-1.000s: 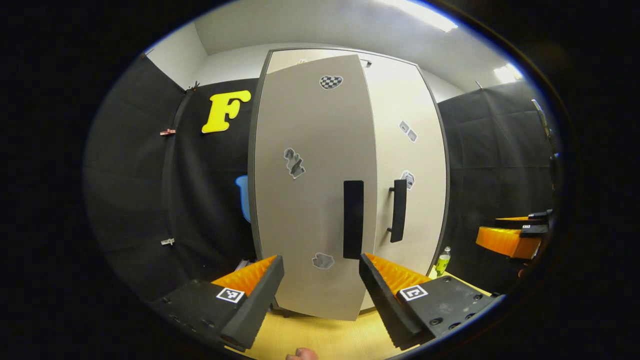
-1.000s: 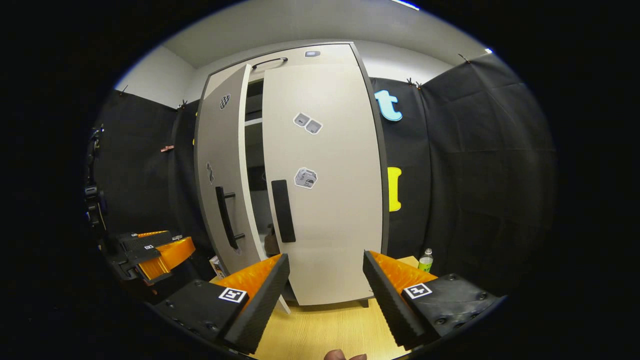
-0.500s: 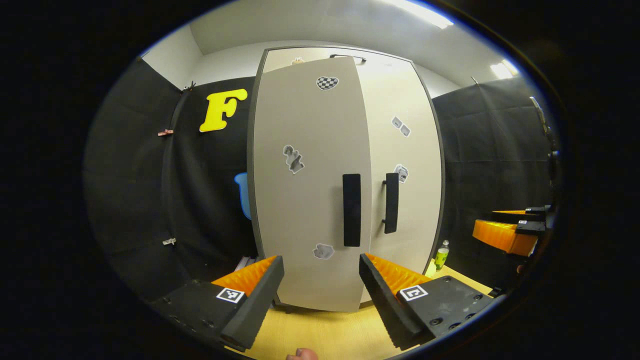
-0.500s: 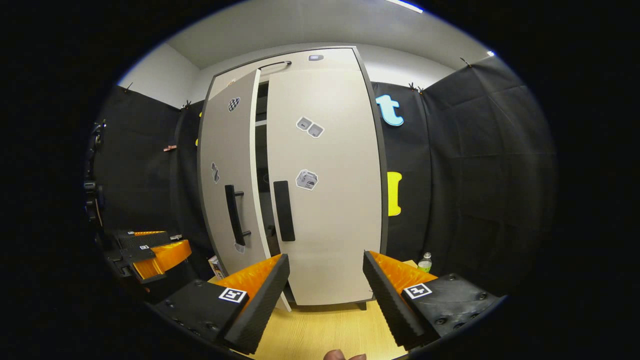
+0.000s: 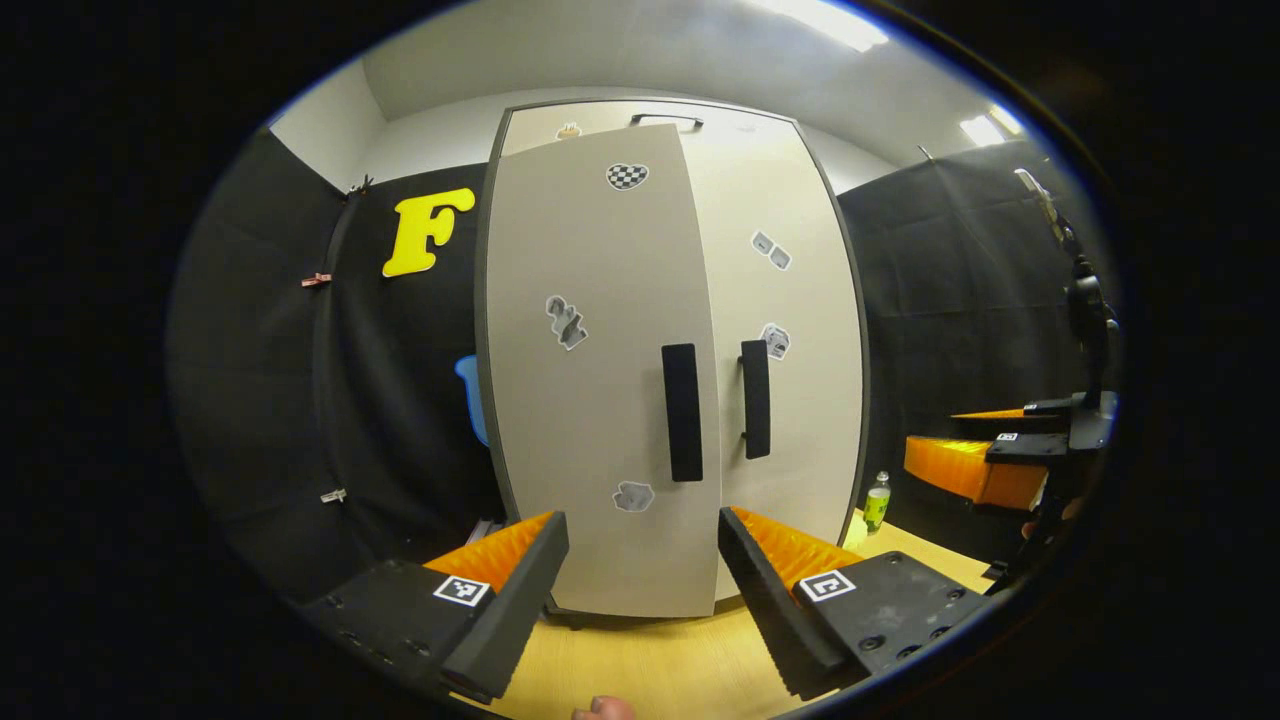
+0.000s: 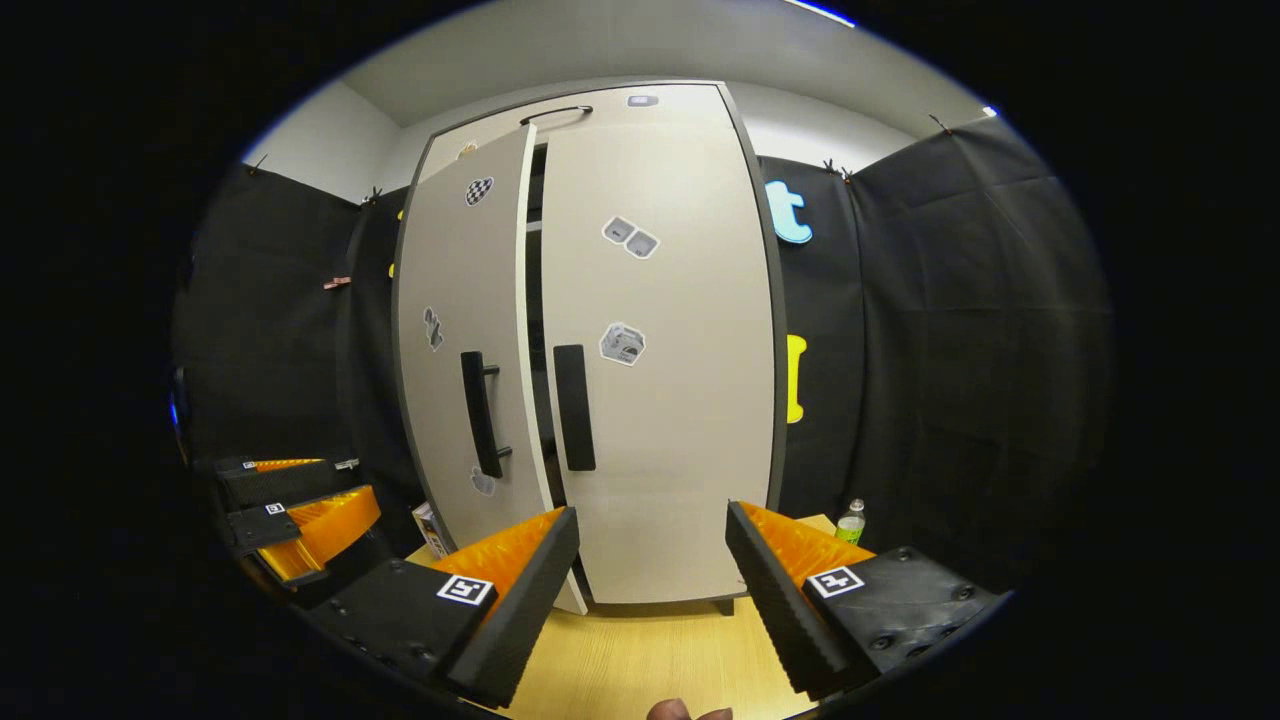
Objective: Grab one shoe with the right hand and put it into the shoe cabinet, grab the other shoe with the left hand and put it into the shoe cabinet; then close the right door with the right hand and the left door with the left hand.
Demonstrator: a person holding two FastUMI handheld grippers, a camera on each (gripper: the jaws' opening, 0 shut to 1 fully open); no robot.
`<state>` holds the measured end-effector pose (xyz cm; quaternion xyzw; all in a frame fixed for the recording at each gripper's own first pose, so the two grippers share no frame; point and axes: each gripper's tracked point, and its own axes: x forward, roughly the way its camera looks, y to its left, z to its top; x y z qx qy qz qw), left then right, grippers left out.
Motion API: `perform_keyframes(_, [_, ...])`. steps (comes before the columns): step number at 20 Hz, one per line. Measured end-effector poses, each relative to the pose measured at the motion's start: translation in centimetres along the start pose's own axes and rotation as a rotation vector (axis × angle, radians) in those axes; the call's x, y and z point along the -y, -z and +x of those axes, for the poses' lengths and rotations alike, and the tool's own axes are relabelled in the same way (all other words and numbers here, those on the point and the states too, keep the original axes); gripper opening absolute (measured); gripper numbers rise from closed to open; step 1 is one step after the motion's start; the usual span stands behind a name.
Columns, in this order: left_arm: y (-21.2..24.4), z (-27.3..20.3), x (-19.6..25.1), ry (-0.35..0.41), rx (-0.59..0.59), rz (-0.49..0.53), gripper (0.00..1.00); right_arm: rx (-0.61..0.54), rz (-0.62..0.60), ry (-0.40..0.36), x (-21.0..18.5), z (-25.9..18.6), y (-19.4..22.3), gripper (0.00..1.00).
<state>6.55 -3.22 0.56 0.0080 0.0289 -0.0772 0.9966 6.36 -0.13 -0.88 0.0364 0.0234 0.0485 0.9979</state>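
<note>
The pale shoe cabinet [image 5: 770,180] stands straight ahead. Its left door [image 5: 590,380] is ajar by a narrow dark gap [image 6: 535,300], and the black handle [image 6: 482,413] stands out from it. The right door [image 6: 670,420] lies flush, its handle [image 6: 574,407] beside the gap. Both doors hide the inside. My left gripper [image 5: 640,530] is open and holds nothing, a short way in front of the left door's lower part. My right gripper [image 6: 652,520] is open and holds nothing, facing the right door. Each shows in the other's view, the left gripper [image 6: 300,510] and the right gripper [image 5: 985,470].
The cabinet stands on a light wooden surface [image 6: 640,660]. A green bottle [image 6: 851,522] sits at the cabinet's right foot. A small box [image 6: 430,527] lies by its left foot. Black cloth walls close in on both sides.
The left door has swung inward, from widely ajar to a thin gap. Both grippers stayed open and shifted slightly in front of the cabinet.
</note>
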Motion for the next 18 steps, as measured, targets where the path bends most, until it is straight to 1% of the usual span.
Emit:
perform_keyframes(3, [0.0, 0.2, -0.4, -0.006, -0.003, -0.026, 0.96, 0.023, 0.001, 0.005, 0.0, -0.4, -0.6, 0.98])
perform_keyframes(4, [0.0, 0.3, -0.5, -0.007, -0.005, -0.032, 0.99, 0.022, -0.002, 0.006, 0.2, -0.5, -0.6, 0.98])
perform_keyframes(5, [-0.2, 0.4, -0.6, -0.01, -0.001, -0.031, 0.96, 0.024, -0.001, 0.008, 0.3, -0.6, -0.7, 0.98])
perform_keyframes(7, [-0.5, 0.4, -0.9, -0.019, 0.003, -0.023, 0.96, 0.022, 0.004, 0.01, 0.4, -0.7, -0.6, 0.98])
perform_keyframes(11, [-0.2, 0.3, -0.8, -0.017, -0.001, -0.05, 0.96, 0.014, -0.003, 0.005, 0.0, -0.8, -0.3, 0.98])
perform_keyframes(18, [-0.1, 0.2, -1.2, -0.021, -0.003, -0.042, 0.96, 0.021, -0.008, -0.009, -0.8, -0.9, -0.5, 0.98])
